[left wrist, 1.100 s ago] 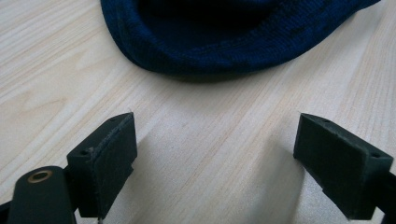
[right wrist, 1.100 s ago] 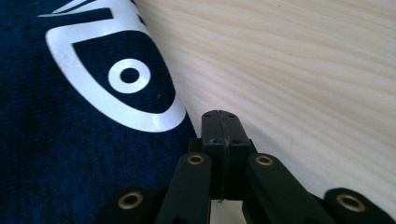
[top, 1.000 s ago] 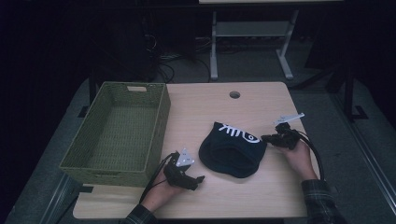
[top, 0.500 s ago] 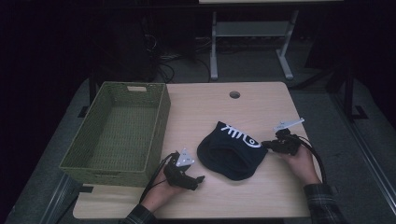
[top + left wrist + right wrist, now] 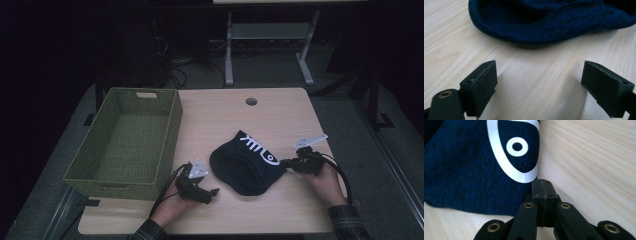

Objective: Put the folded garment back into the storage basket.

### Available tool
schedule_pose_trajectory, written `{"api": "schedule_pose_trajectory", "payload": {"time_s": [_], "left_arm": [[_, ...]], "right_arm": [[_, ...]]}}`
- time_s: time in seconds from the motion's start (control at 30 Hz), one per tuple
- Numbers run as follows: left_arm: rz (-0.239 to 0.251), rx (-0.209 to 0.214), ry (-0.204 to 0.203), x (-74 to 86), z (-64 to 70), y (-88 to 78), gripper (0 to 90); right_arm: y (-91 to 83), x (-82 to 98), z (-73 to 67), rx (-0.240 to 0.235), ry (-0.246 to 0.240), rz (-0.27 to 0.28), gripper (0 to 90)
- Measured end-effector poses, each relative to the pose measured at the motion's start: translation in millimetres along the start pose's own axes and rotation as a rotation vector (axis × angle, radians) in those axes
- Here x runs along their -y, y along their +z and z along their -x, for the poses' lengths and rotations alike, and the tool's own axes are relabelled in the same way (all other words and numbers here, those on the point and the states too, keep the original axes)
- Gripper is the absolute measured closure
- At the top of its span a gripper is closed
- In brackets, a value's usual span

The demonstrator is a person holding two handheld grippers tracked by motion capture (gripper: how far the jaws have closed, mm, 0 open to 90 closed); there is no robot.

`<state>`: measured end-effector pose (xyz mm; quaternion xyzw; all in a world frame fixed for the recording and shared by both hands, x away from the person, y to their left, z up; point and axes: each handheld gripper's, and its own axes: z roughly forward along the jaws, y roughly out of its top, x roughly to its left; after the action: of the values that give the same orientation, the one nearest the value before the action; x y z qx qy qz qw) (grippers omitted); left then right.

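Navy knit beanie (image 5: 247, 164) with white fish print, flat on wooden table (image 5: 280, 112), centre-right, left gripper (image 5: 209, 192) at its 8 o'clock, jaws wide apart, empty, right gripper (image 5: 286, 162) at its 3 o'clock, jaws pressed together at the hat's edge, grip on fabric unclear, green woven basket (image 5: 125, 142) at table's 9 o'clock.

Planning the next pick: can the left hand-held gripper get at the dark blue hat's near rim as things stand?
Probably yes. The left hand-held gripper is open, low over bare table, and the dark blue hat lies just ahead with nothing between them.
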<state>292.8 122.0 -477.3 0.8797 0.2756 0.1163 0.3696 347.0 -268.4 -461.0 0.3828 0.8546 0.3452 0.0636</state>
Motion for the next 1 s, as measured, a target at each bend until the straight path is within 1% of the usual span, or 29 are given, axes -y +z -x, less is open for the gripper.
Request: {"api": "schedule_pose_trajectory", "payload": {"time_s": [0.03,0.2,0.23,0.27,0.4,0.43,0.47,0.5,0.6,0.63,0.67,0.7,0.77,0.8,0.83,0.87,0.9,0.93,0.97,1.0], "left_arm": [[0.000,0.000,0.000,0.0,0.0,0.0,12.4],[0.000,0.000,0.000,0.0,0.0,0.0,12.4],[0.000,0.000,0.000,0.0,0.0,0.0,12.4],[0.000,0.000,0.000,0.0,0.0,0.0,12.4],[0.000,0.000,0.000,0.0,0.0,0.0,12.4],[0.001,0.000,0.000,0.0,0.0,0.1,12.4],[0.000,0.000,0.000,0.0,0.1,0.0,12.4],[0.000,0.000,0.000,0.0,0.1,0.0,12.4],[0.000,-0.001,0.000,0.0,0.1,0.0,12.4],[0.000,-0.001,0.000,0.0,0.1,0.0,12.4],[0.000,-0.001,0.000,0.0,0.1,-0.1,12.4],[0.000,-0.001,0.000,0.0,0.1,-0.1,12.4],[0.000,-0.001,0.000,0.0,0.1,-0.1,12.4],[0.000,-0.001,0.000,0.0,0.1,0.0,12.4],[0.000,-0.001,0.000,0.0,0.1,0.0,12.4],[-0.001,-0.001,0.000,0.0,0.1,-0.1,12.4],[-0.001,-0.001,0.001,0.0,0.1,-0.1,12.4],[0.000,-0.001,0.000,0.0,0.1,0.0,12.4],[0.000,-0.001,0.000,0.0,0.1,-0.1,12.4],[-0.001,-0.001,0.000,0.0,0.1,-0.1,12.4]], "right_arm": [[-0.5,0.8,-2.0,-0.002,0.009,0.008,90.0],[-3.0,5.4,-8.2,-0.009,0.002,-0.001,90.0],[-4.2,7.1,-13.1,-0.020,0.009,-0.003,90.0],[-4.2,7.9,-13.9,-0.022,-0.002,0.000,90.0],[-5.0,10.4,-24.0,-0.026,-0.008,0.003,90.0],[-4.5,11.7,-25.8,-0.029,-0.018,0.003,90.0],[-5.0,12.0,-27.7,-0.029,-0.010,-0.003,90.0],[-5.4,12.7,-29.1,-0.031,-0.013,-0.008,90.0],[-6.7,14.7,-34.8,-0.038,-0.020,0.004,90.0],[-6.7,14.7,-34.8,-0.038,-0.020,0.004,90.0],[-6.9,16.6,-38.0,-0.037,-0.022,0.005,90.0],[-7.2,17.6,-38.1,-0.032,-0.031,0.009,90.0],[-8.4,18.2,-38.6,-0.027,-0.024,0.009,90.0],[-10.6,19.2,-38.0,-0.009,-0.017,0.022,90.0],[-11.5,19.6,-37.8,-0.002,-0.016,0.028,89.2],[-13.0,20.1,-37.7,0.010,-0.011,0.037,85.3],[-15.7,21.4,-36.7,0.027,-0.003,0.059,80.7],[-17.7,22.8,-35.6,0.047,-0.006,0.073,76.5],[-19.1,24.1,-35.3,0.064,0.004,0.080,73.0],[-21.0,27.1,-34.3,0.077,0.023,0.089,67.0]]}}
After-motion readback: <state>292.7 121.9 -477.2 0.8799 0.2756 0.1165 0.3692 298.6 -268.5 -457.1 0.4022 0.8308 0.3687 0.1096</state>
